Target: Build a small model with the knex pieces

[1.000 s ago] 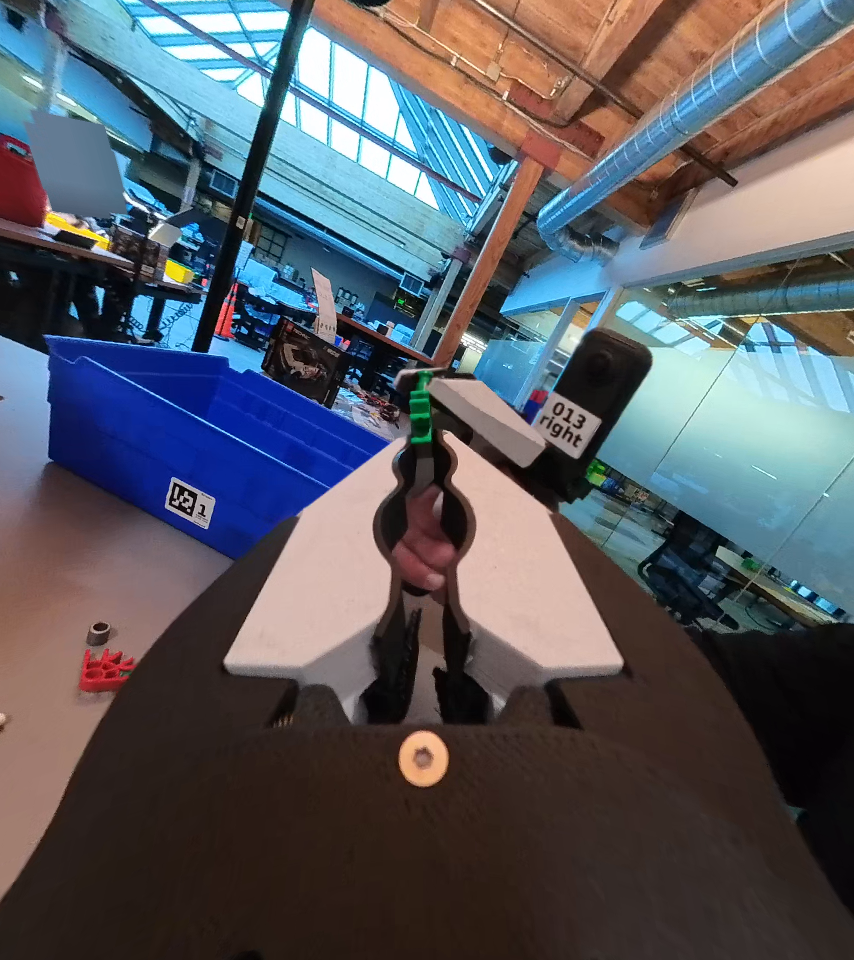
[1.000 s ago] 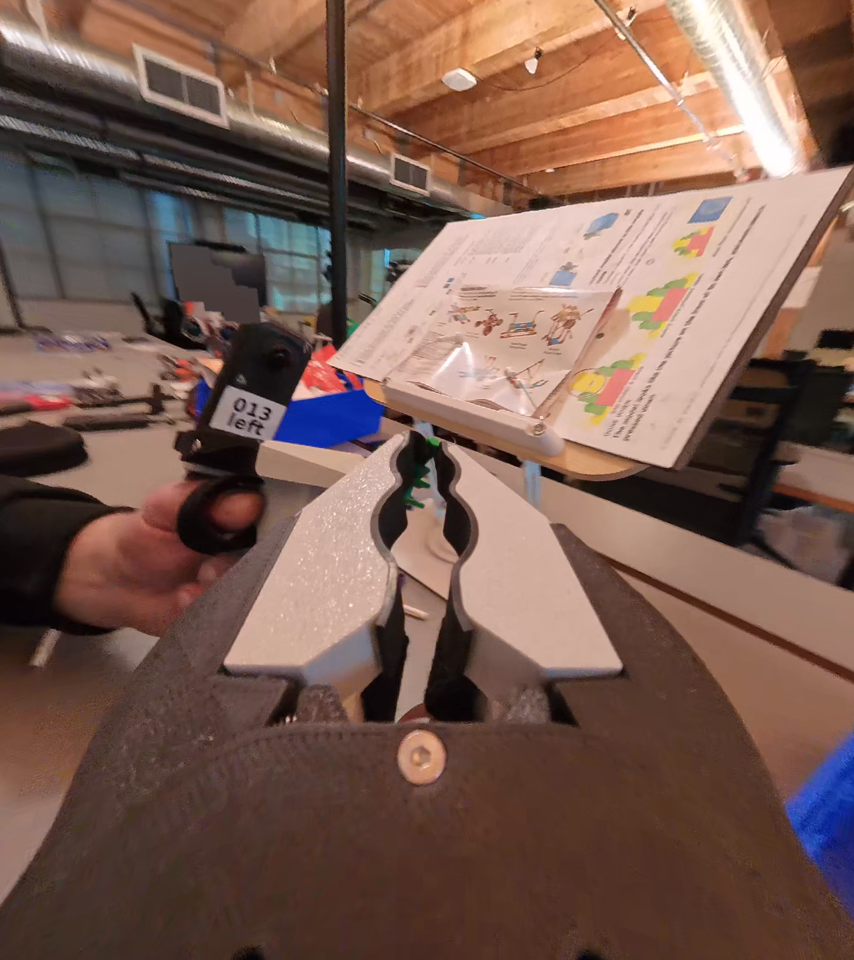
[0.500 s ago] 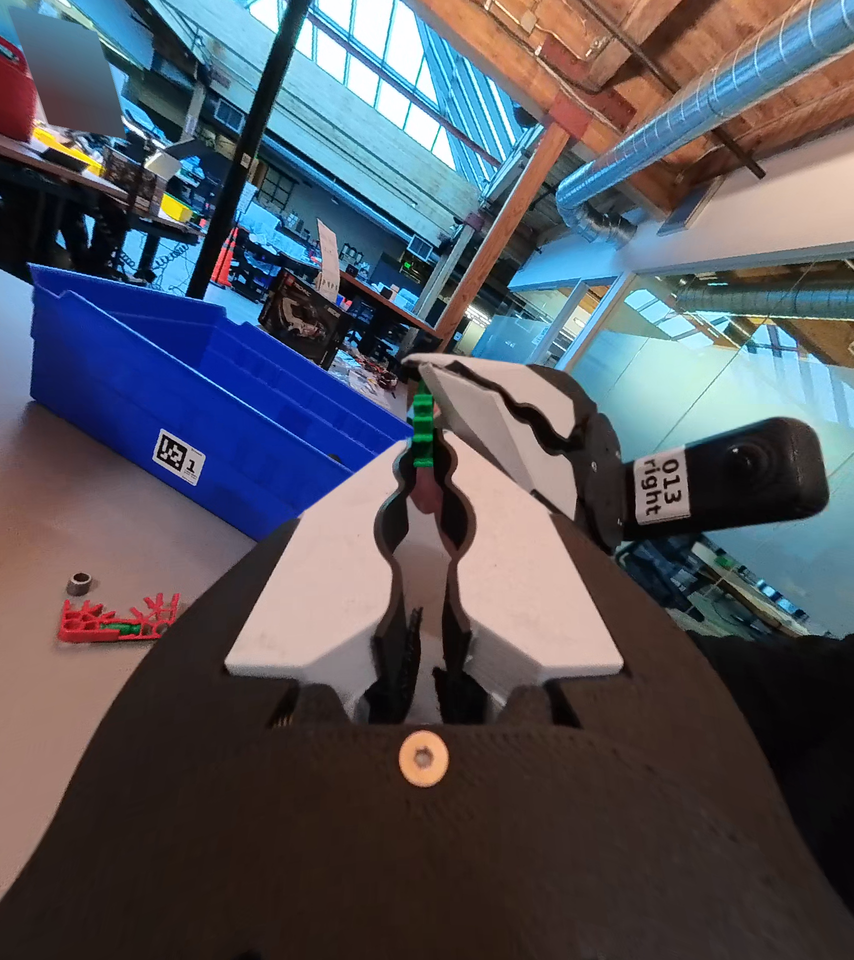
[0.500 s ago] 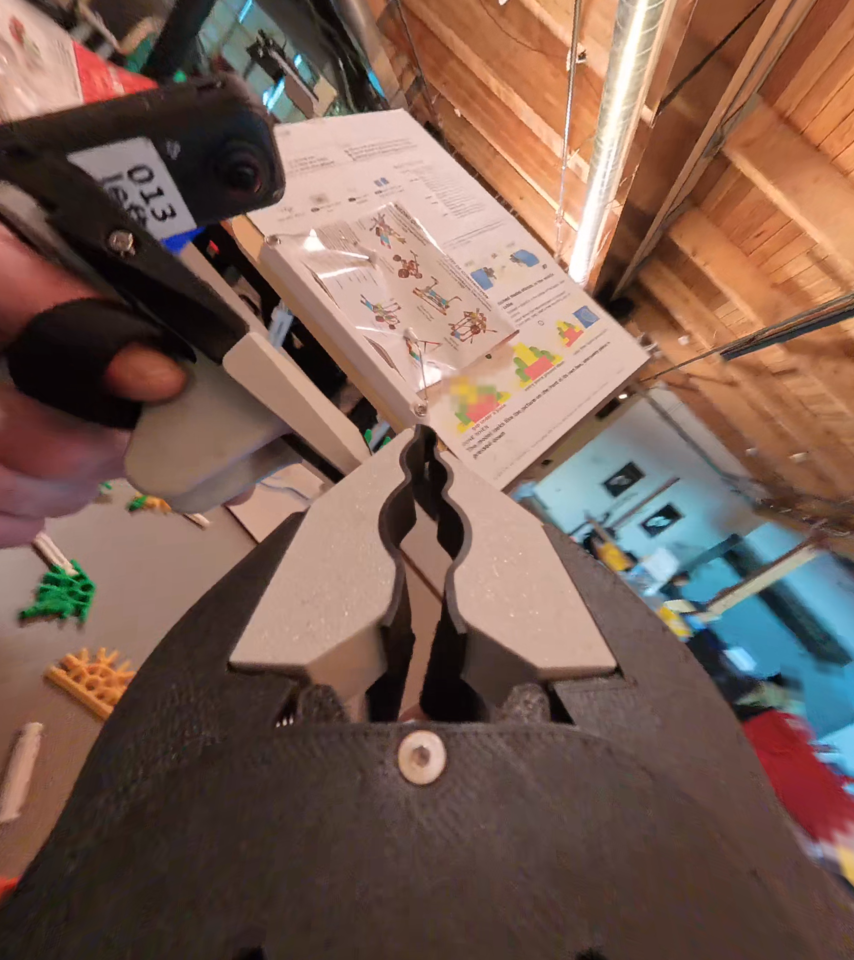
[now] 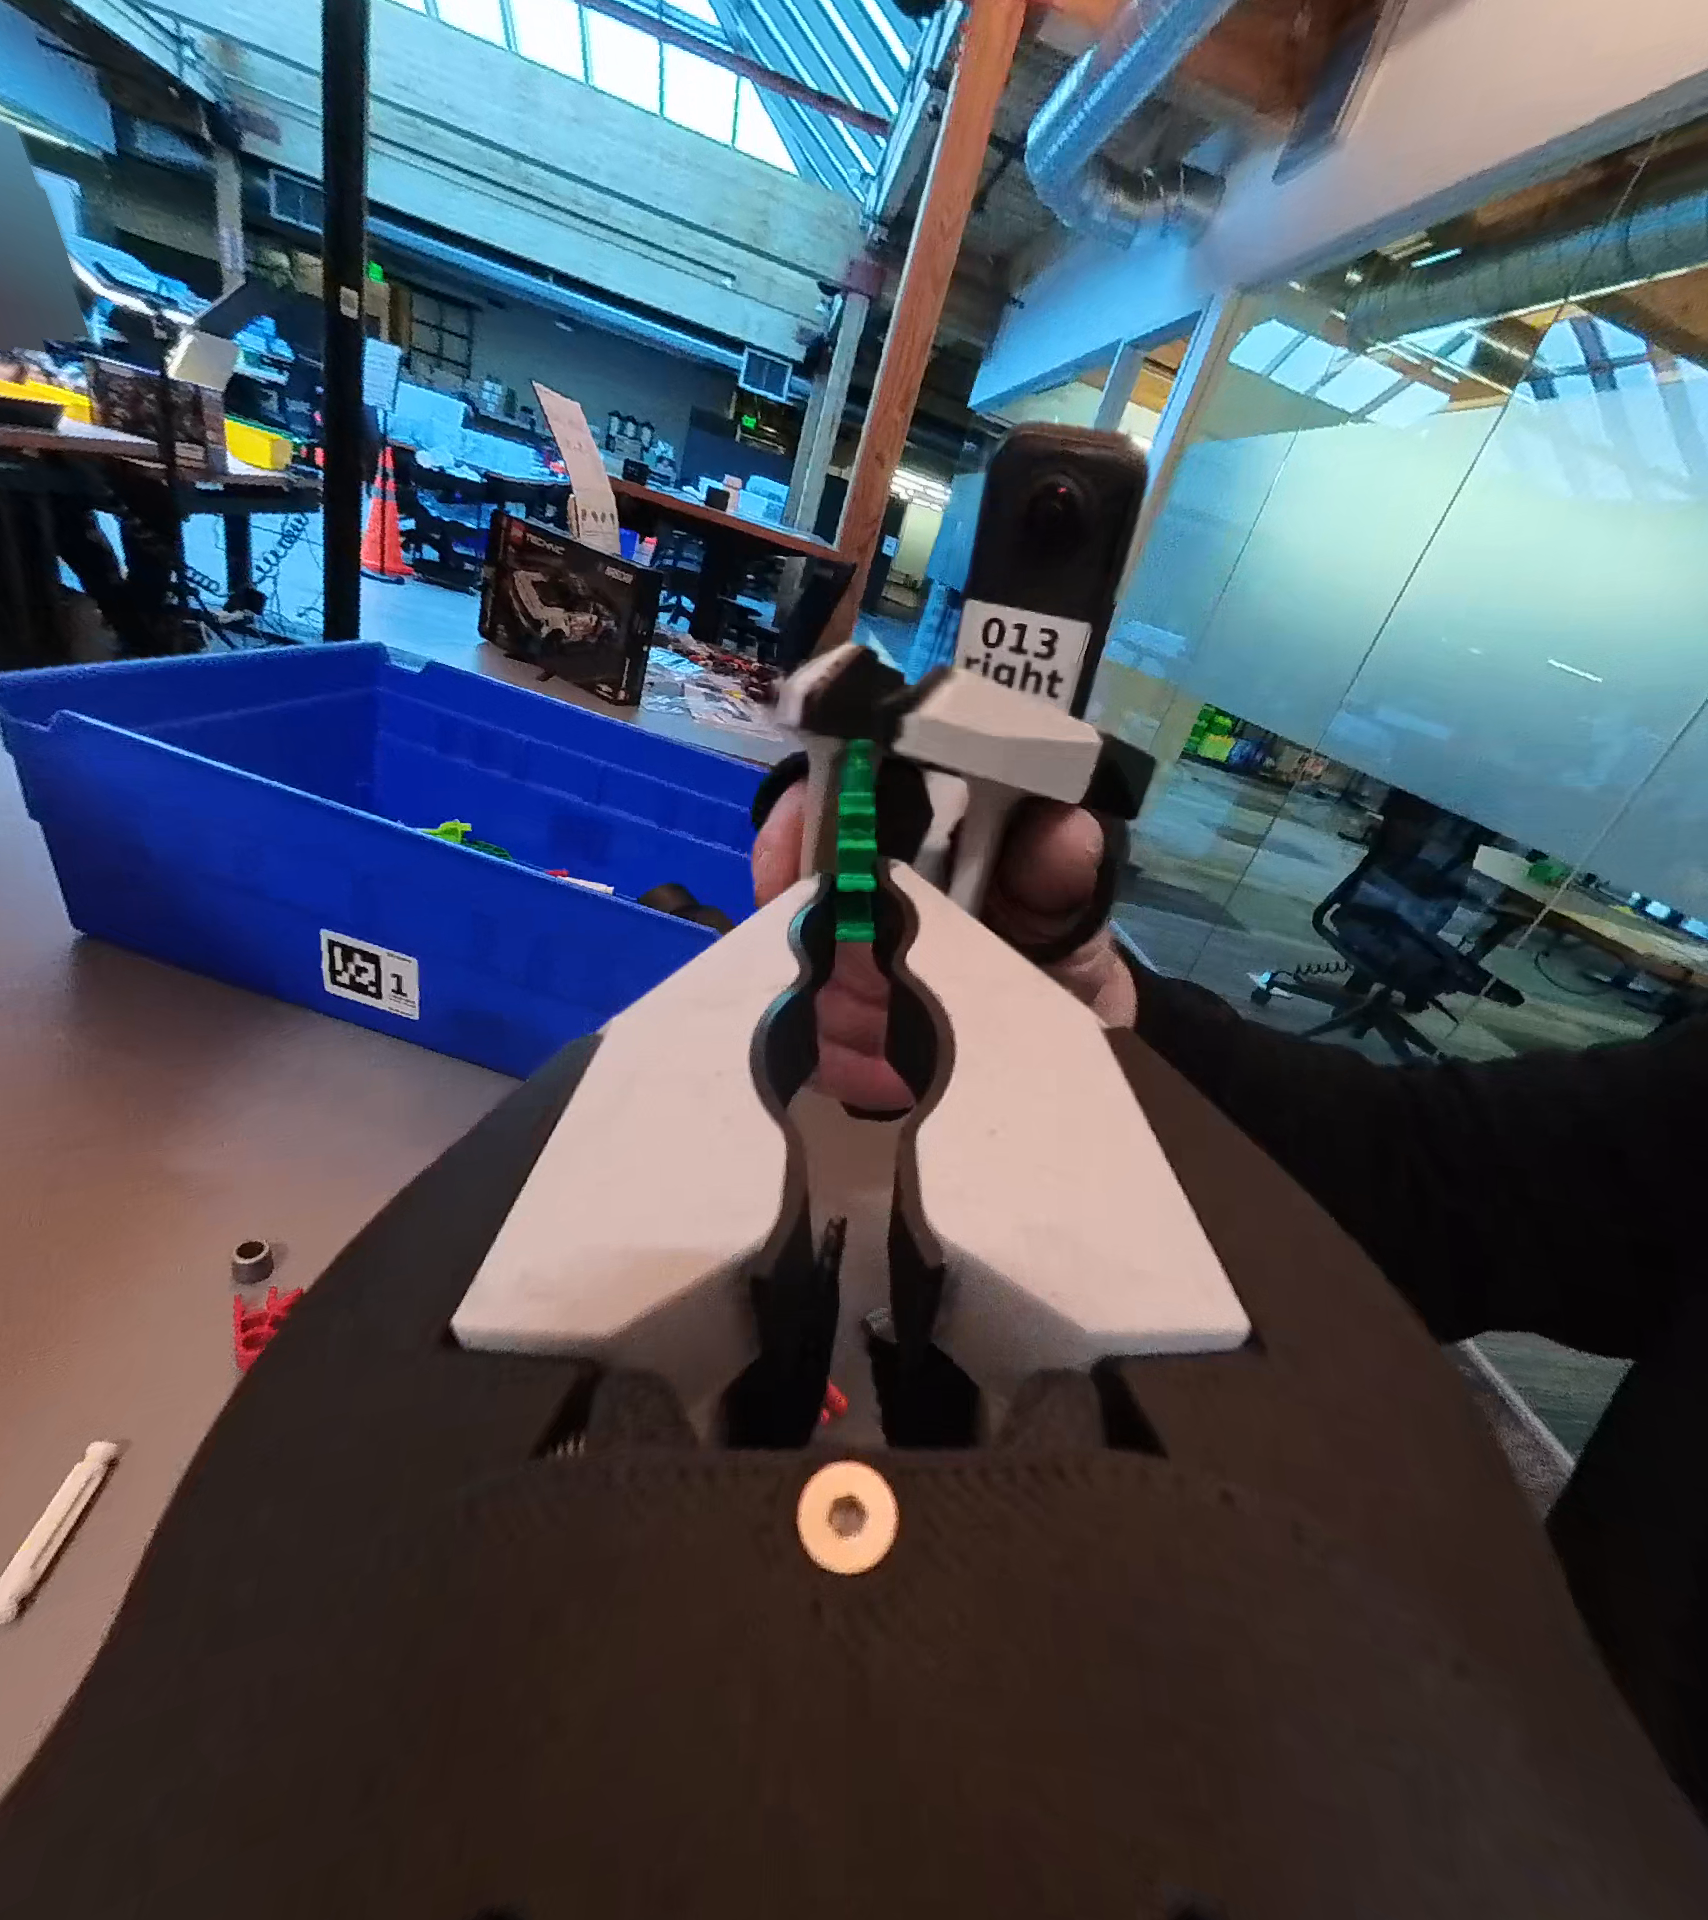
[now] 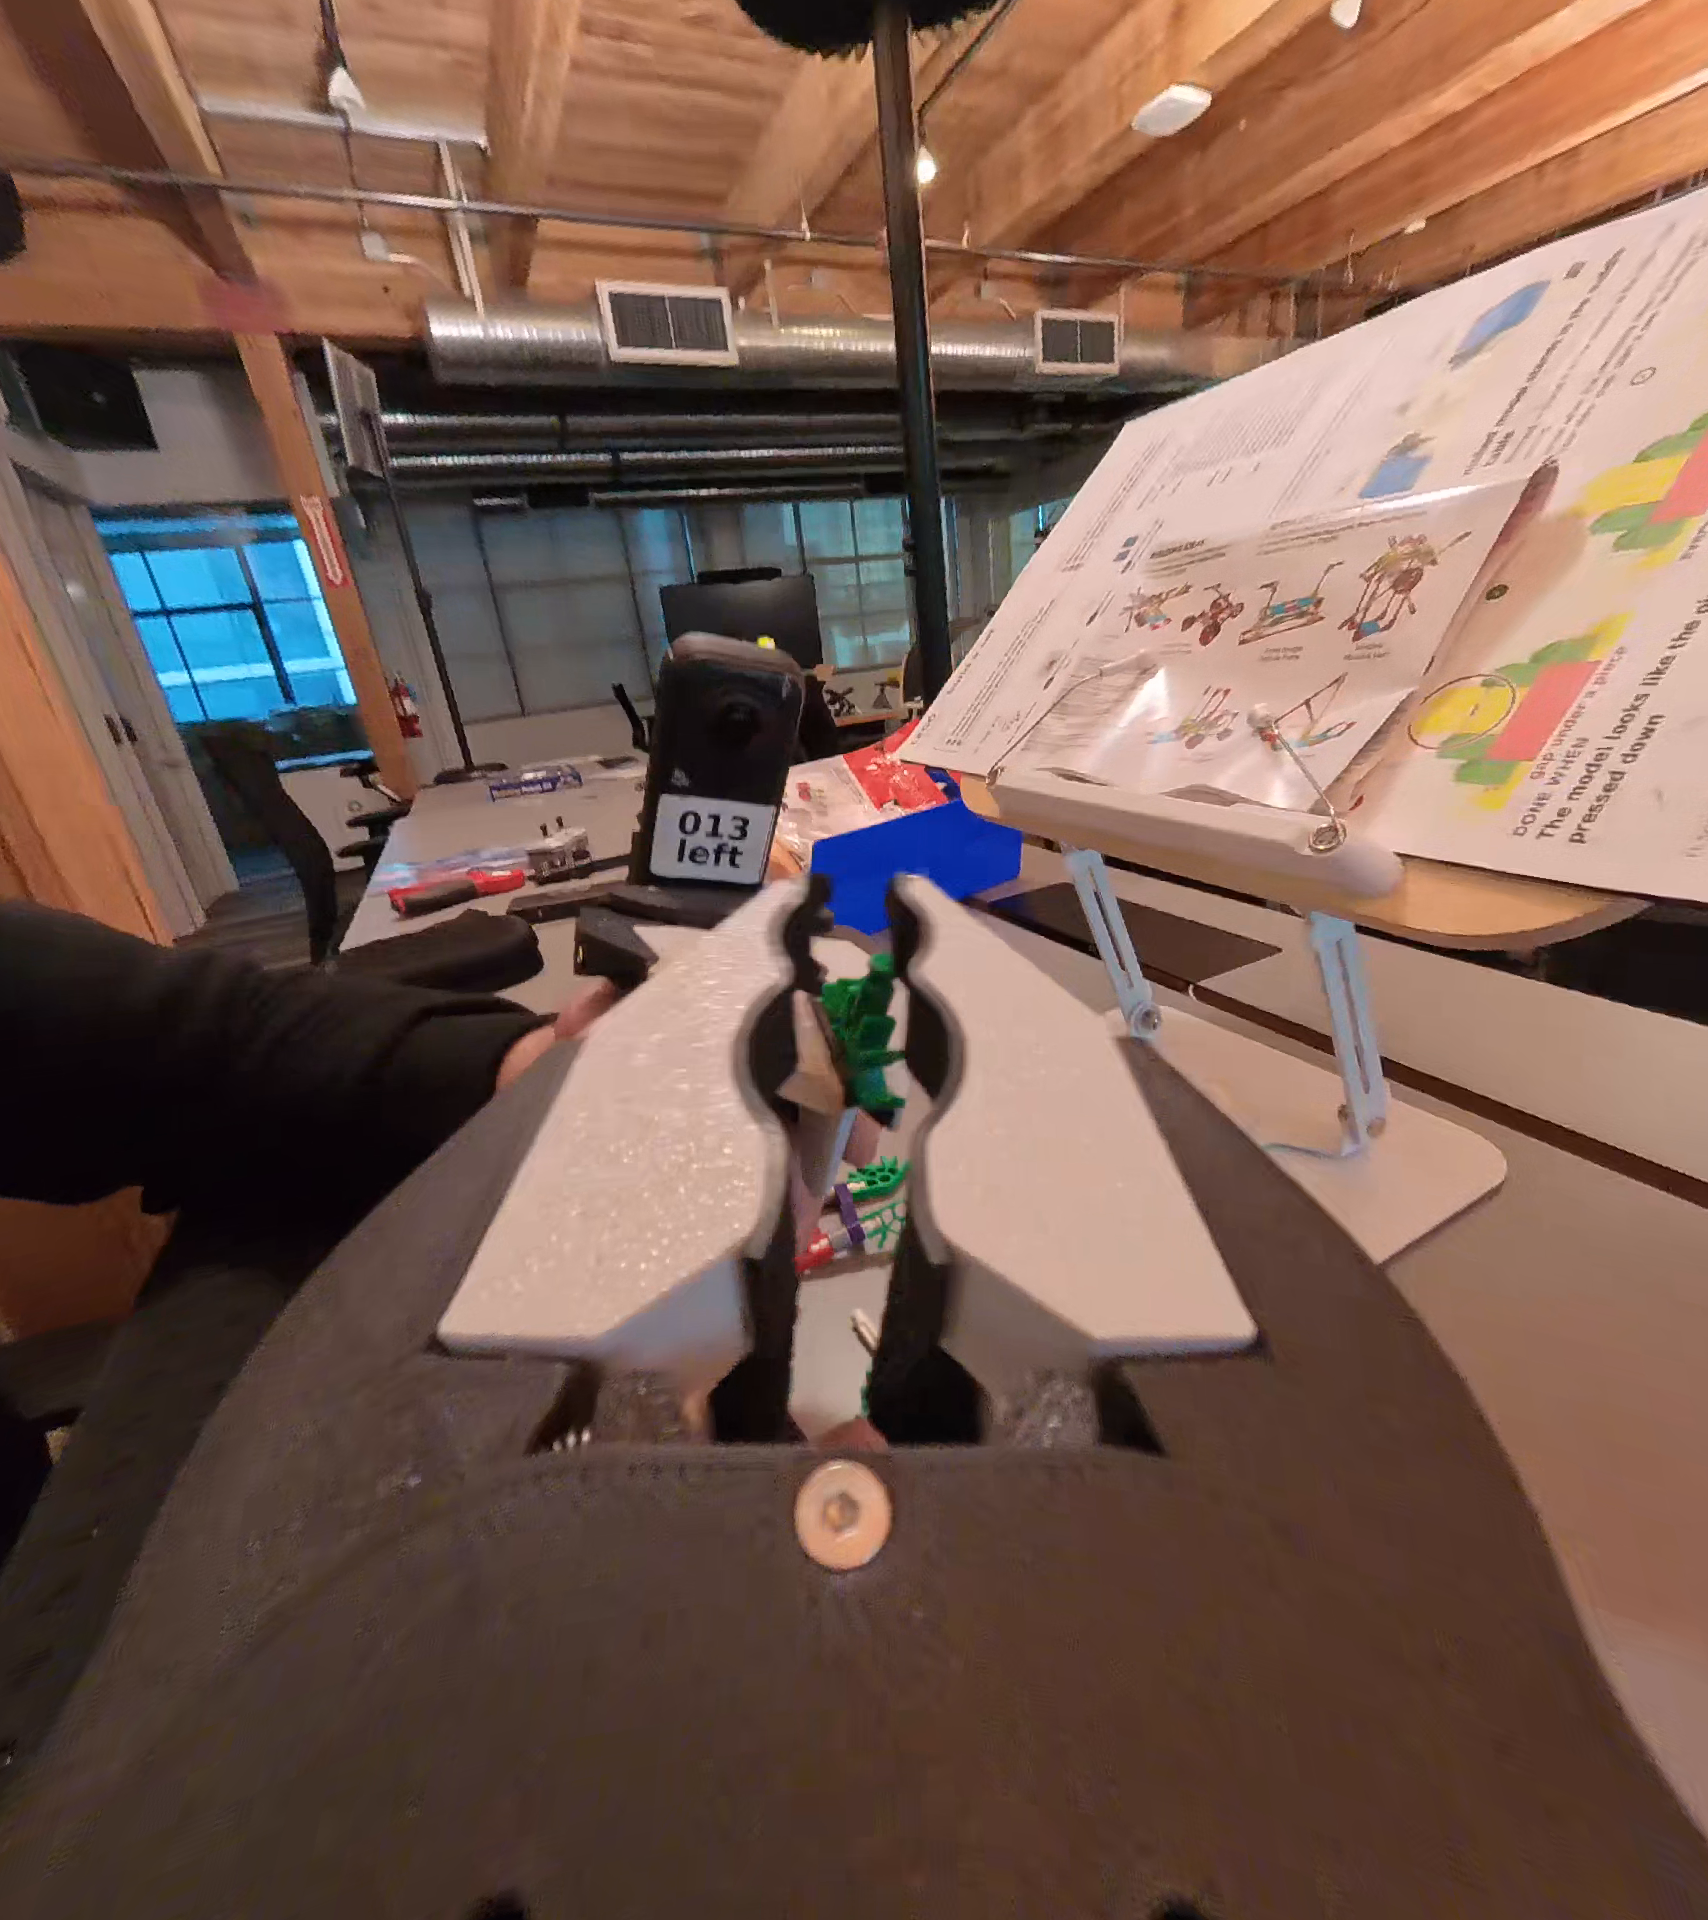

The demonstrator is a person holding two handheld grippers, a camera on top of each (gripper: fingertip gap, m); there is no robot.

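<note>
Pinching green toothed piece [image 5: 855, 831] upright at tips of closed left claw [image 5: 855, 906] above worktop [image 5: 102, 1143], near blue bin [image 5: 206, 831], with right claw [image 6: 852, 909] narrowly parted just at its top, contact unclear, no grip evident.

Exposed timber ceiling beams [image 6: 1245, 125] carry silver ribbed metal ducts [image 6: 829, 338]; slanted skylights [image 5: 642, 62] brighten frosted glass partition walls [image 5: 1452, 582], grey worktop [image 5: 81, 1122], black office chair [image 5: 1390, 935].
</note>
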